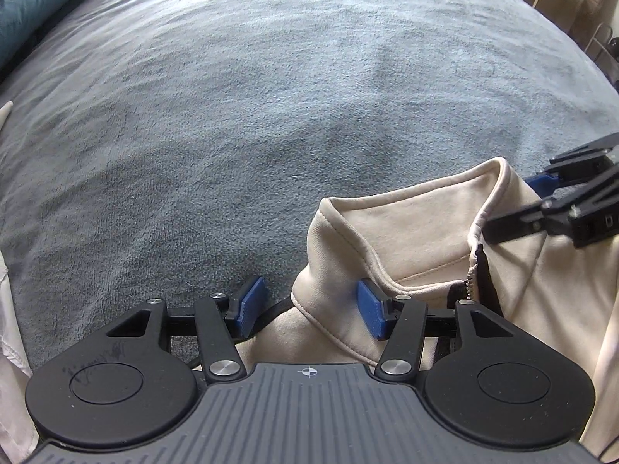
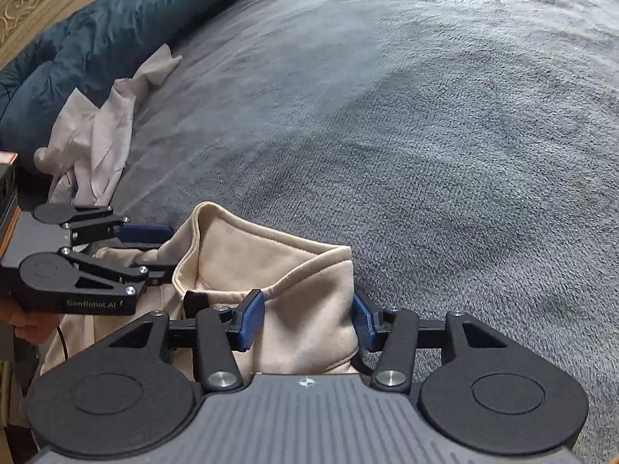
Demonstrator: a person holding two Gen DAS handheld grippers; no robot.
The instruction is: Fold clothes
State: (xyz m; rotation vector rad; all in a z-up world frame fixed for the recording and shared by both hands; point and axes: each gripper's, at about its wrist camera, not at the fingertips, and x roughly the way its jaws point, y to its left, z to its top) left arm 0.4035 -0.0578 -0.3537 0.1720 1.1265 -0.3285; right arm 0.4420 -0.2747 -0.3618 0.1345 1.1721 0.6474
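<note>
We see a grey fleece blanket (image 1: 271, 96) covering the bed, with a dark teal duvet (image 2: 96, 31) bunched along its far left edge and a crumpled pale garment (image 2: 100, 131) lying beside it. At the near edge lies the cream zip-neck sweatshirt (image 1: 406, 239), collar raised. Our left gripper (image 1: 311, 307) stands about half open, the collar's left corner between its blue pads (image 1: 371, 309), the outer pad clear of the cloth. Our right gripper (image 2: 307, 319) likewise straddles the opposite corner, half open; whether its pads press the fabric we cannot tell.
</note>
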